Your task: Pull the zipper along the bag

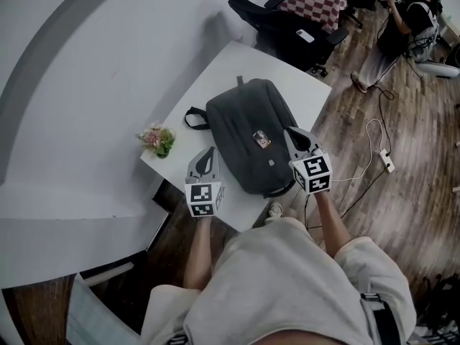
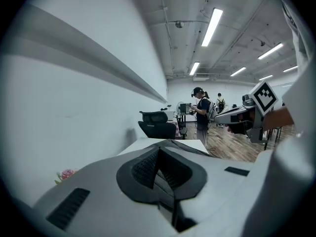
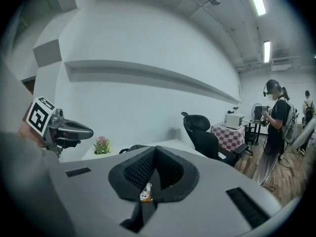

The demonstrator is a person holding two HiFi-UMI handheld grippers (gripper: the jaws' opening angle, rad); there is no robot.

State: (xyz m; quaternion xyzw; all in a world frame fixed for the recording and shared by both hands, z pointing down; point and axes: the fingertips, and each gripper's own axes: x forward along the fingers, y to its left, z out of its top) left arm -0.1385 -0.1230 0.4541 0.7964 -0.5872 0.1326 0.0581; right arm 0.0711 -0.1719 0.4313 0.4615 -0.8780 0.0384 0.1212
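No writing can be read. The small coloured tag [image 1: 261, 139] on the bag [image 1: 244, 121] is too small to make out, and each tongs' cube carries only black-and-white square markers. The dark grey bag lies flat in the middle of the white surface [image 1: 237, 60], with its near end close to the front edge.

The left tongs [image 1: 209, 154] hover over the surface just left of the bag and point away from the person, close to level. Their jaws are pressed together with nothing between them. The right tongs [image 1: 290, 132] hover over the bag's right side near the tag, also closed and empty. Both forearms reach forward from the body.

Flowers [image 1: 158, 139] sit at the surface's left edge. A chair [image 1: 287, 27] stands beyond the far corner. To the right is open wooden floor with a cable [image 1: 374, 131] lying across it.
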